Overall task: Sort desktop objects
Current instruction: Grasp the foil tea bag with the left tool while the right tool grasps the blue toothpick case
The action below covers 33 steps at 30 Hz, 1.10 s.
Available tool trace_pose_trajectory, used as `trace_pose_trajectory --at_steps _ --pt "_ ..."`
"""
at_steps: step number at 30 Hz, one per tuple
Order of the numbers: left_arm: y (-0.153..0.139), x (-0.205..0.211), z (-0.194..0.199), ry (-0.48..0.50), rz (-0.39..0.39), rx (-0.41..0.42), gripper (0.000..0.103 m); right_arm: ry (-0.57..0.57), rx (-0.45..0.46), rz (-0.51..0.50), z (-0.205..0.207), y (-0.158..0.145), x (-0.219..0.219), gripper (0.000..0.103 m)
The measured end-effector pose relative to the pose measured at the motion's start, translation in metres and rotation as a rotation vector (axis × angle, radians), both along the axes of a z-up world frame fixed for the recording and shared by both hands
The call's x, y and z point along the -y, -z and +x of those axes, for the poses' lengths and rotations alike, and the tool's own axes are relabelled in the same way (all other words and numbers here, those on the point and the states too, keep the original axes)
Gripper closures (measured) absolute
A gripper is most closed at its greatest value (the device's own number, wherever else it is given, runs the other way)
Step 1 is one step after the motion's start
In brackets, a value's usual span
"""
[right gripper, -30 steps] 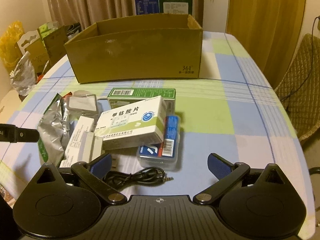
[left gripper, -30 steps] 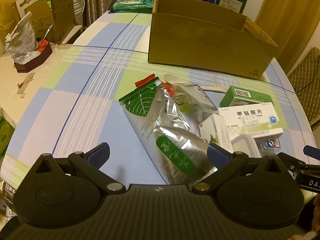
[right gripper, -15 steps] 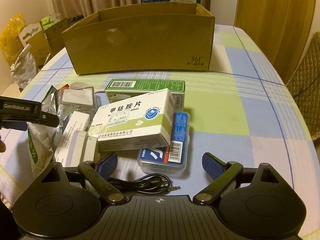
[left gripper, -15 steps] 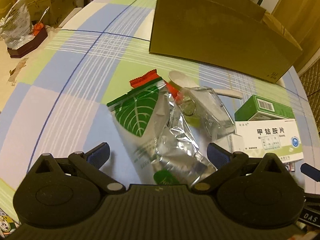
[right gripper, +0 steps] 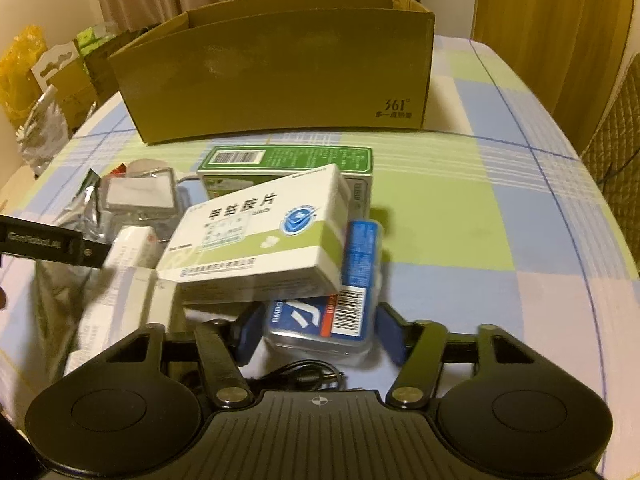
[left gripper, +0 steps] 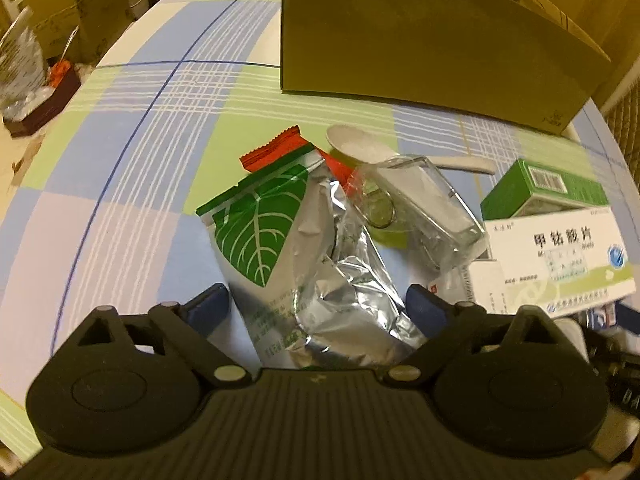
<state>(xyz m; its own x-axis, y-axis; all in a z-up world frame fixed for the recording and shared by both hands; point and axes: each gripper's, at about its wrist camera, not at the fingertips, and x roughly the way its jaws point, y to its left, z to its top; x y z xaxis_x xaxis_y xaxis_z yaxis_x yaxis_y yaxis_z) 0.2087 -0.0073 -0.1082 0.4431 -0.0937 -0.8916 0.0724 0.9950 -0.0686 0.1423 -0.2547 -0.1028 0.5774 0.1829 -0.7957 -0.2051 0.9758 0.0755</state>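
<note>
The foil pouch (left gripper: 320, 280) is straddled on the surface by the closing left gripper (left gripper: 318, 308), pads not yet touching. It is judged light and crushable, best pinched mid-body. The blue tin (right gripper: 332, 312) (stiff, likely slippery) is flanked by the closing right gripper (right gripper: 318, 338); contact cannot be told.

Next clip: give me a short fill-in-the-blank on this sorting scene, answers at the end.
1. The left gripper straddles a crumpled silver pouch printed with a green ____.
2. The right gripper is closing around a clear case with a ____ label.
3. The white medicine box leans on a ____ box.
4. Beyond the clutter stands an open ____ box.

Answers: leaf; blue; green; cardboard
</note>
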Motion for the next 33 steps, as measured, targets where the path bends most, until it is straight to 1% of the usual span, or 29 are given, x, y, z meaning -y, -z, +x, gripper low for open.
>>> trace_pose_trajectory --at_steps 4,8,10,13,16,18,19,21,22,23,24,26,28,30,32,33 --pt "-0.002 -0.004 0.002 0.067 0.018 -0.017 0.011 -0.002 0.011 -0.035 -0.002 -0.002 0.002 0.047" --pt "-0.008 -0.006 0.000 0.135 0.076 -0.020 0.011 0.006 0.014 -0.050 -0.004 -0.001 0.005 0.047" --pt "-0.009 -0.009 -0.002 0.131 0.090 -0.029 0.012 0.009 0.014 -0.046 -0.004 0.000 0.006 0.047" --pt "-0.006 -0.014 -0.006 0.099 0.084 -0.046 0.009 0.014 0.013 -0.046 -0.003 0.001 0.005 0.047" --pt "-0.001 -0.014 -0.009 0.070 0.080 -0.056 0.009 0.012 0.015 -0.045 -0.003 0.002 0.006 0.047" --pt "0.003 -0.009 -0.011 0.084 0.109 -0.044 0.008 0.013 0.013 -0.047 -0.002 0.003 0.007 0.047" --pt "0.003 -0.006 -0.013 0.093 0.109 -0.040 0.009 0.015 0.012 -0.047 -0.002 0.003 0.008 0.047" --pt "0.001 -0.004 -0.013 0.131 0.102 -0.035 0.020 0.019 0.017 -0.050 -0.002 0.002 0.010 0.047" --pt "-0.001 -0.004 -0.013 0.151 0.102 -0.030 0.028 0.018 0.020 -0.054 -0.003 0.002 0.010 0.047" --pt "-0.002 -0.005 -0.012 0.166 0.101 -0.036 0.033 0.018 0.022 -0.054 -0.003 0.002 0.011 0.047" --pt "-0.004 -0.008 -0.011 0.180 0.093 -0.042 0.035 0.018 0.022 -0.052 -0.003 0.002 0.011 0.047" --pt "-0.007 -0.012 -0.012 0.209 0.087 -0.043 0.042 0.016 0.022 -0.050 -0.003 0.002 0.010 0.047" --pt "-0.008 -0.014 -0.014 0.241 0.103 -0.045 0.042 0.014 0.025 -0.044 -0.002 0.003 0.010 0.046" --pt "-0.007 -0.015 -0.015 0.252 0.113 -0.050 0.041 0.010 0.023 -0.048 -0.001 0.004 0.009 0.046" --pt "-0.005 -0.015 -0.016 0.244 0.118 -0.057 0.034 0.005 0.025 -0.058 0.001 0.005 0.007 0.041" --pt "-0.004 -0.015 -0.016 0.240 0.123 -0.060 0.033 0.001 0.030 -0.063 0.002 0.005 0.006 0.040"
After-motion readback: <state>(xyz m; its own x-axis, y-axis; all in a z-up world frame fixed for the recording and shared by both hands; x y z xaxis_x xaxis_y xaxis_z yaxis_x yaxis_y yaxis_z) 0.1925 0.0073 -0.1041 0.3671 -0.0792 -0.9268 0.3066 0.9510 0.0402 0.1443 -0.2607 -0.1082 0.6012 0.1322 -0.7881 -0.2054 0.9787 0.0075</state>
